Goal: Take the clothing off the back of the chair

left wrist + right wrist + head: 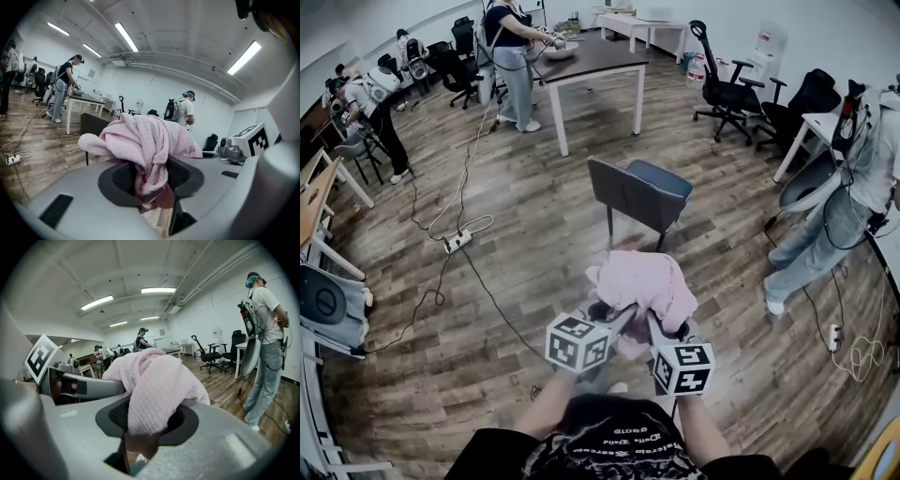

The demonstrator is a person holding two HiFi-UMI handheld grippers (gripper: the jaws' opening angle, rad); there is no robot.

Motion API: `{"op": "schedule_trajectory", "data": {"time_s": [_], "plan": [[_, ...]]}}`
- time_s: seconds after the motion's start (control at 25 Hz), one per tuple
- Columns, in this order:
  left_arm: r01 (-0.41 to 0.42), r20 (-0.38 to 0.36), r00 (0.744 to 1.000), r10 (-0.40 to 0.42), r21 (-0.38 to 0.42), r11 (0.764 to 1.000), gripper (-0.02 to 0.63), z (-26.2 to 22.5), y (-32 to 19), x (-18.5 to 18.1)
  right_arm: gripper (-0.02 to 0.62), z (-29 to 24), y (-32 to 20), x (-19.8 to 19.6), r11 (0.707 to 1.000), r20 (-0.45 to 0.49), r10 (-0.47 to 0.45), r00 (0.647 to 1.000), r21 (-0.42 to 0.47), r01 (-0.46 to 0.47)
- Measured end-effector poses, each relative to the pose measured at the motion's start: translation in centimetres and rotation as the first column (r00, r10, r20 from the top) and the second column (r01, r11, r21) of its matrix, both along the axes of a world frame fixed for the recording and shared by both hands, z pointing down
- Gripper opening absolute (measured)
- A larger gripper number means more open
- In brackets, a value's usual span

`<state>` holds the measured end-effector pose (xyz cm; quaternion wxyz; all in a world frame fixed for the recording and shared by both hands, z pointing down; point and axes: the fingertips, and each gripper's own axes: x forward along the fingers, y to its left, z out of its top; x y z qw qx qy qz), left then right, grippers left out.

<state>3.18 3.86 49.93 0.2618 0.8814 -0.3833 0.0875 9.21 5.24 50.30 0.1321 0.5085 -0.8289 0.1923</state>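
Note:
A pink waffle-knit garment [643, 284] hangs bunched in the air in front of me, clear of the grey chair [639, 194] that stands a little beyond it. My left gripper [616, 322] is shut on a fold of the pink garment [149, 154], which fills the space between its jaws. My right gripper [654, 326] is shut on the same pink garment [154, 390] from the other side. Both grippers sit close together beneath the bundle. The chair's back is bare.
A dark-topped table [591, 58] stands behind the chair. Office chairs [727, 94] line the far right. A person [834, 202] stands to the right, others work at the far left and at the table. A power strip [457, 241] and cables lie on the wood floor.

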Motion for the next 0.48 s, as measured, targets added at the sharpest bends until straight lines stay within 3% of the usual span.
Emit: {"op": "schedule_trajectory", "data": {"time_s": [0.48], "plan": [[0.037,0.023,0.999,-0.037,-0.004,0.999,0.15,0.14,0.21,-0.14,0.13,0.15,0.15,-0.07,1.0,-0.005,0.002,1.0,-0.018,-0.002]]}}
